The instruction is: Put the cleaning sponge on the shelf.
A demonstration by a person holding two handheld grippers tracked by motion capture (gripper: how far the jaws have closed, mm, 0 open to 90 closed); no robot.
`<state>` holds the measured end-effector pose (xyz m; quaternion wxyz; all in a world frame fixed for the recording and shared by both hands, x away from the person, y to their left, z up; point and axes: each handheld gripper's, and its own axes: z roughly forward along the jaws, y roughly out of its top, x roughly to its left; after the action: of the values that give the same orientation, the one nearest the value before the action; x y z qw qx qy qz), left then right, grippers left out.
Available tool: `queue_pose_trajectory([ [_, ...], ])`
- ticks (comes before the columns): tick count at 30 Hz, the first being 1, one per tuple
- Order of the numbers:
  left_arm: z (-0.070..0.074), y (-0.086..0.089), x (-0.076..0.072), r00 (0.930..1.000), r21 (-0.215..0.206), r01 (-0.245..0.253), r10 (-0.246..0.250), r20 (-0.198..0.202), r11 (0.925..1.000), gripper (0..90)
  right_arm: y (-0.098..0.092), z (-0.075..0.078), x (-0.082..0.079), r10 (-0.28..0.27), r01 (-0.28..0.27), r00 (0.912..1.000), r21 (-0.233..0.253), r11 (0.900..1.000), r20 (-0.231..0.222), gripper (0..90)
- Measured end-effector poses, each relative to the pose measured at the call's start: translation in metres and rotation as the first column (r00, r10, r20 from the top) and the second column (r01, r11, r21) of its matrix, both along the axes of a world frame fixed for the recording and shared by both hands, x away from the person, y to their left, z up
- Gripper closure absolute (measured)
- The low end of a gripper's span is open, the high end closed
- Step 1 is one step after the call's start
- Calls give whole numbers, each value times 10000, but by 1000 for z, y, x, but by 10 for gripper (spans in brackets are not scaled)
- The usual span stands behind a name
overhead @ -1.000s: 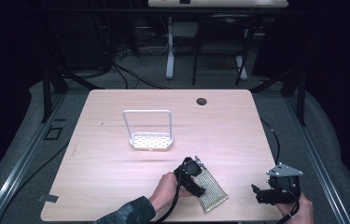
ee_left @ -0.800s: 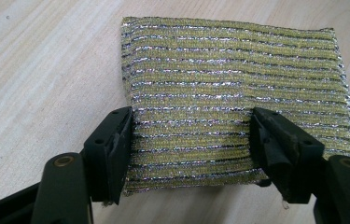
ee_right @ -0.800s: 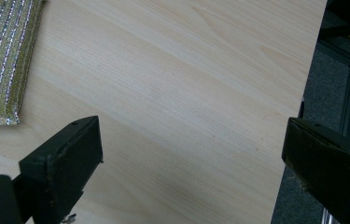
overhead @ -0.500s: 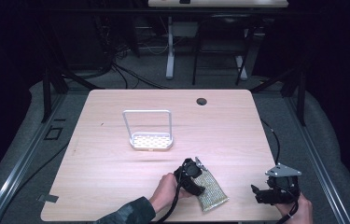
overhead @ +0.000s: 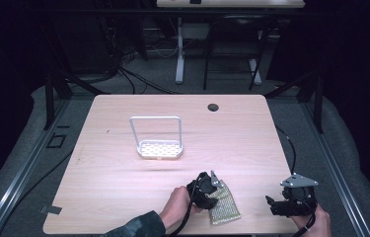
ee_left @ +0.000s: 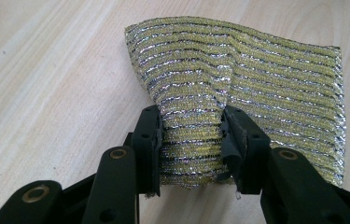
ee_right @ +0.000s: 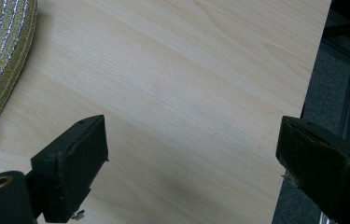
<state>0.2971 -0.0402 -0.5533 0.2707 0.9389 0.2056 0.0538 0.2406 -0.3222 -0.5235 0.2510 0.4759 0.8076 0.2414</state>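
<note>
Grip quality matters most now: the left gripper (ee_left: 190, 140) pinches the near edge of the gold and silver scouring cloth (ee_left: 242, 88), and the fabric bunches between the two jaws, so the hold looks firm but narrow. To lift it well, I think the hand should rise slowly and keep the jaws pressed, because the loose far part can drag on the table (overhead: 123, 187). The cloth lies near the front edge of the table, well apart from the white wire rack (overhead: 157, 140). The left hand (overhead: 177, 202) comes in low from the front. The right gripper (overhead: 291, 205) hangs at the front right corner, jaws spread wide and holding nothing.
</note>
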Motion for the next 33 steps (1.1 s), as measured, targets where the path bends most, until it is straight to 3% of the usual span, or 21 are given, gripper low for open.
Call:
queue_pose_trajectory([
  [17,15,8,0,9999,-359,112,-110,45,9993,608,-2,0,-1,25,-25,10000,7,10000,12,83],
  [23,23,16,-1,9994,-611,-83,102,319,9981,610,-2,0,-1,76,-76,10000,-57,10000,-13,83],
  [33,33,31,0,9989,-889,-305,335,328,9956,610,0,0,0,90,-90,10000,-35,10000,23,85],
])
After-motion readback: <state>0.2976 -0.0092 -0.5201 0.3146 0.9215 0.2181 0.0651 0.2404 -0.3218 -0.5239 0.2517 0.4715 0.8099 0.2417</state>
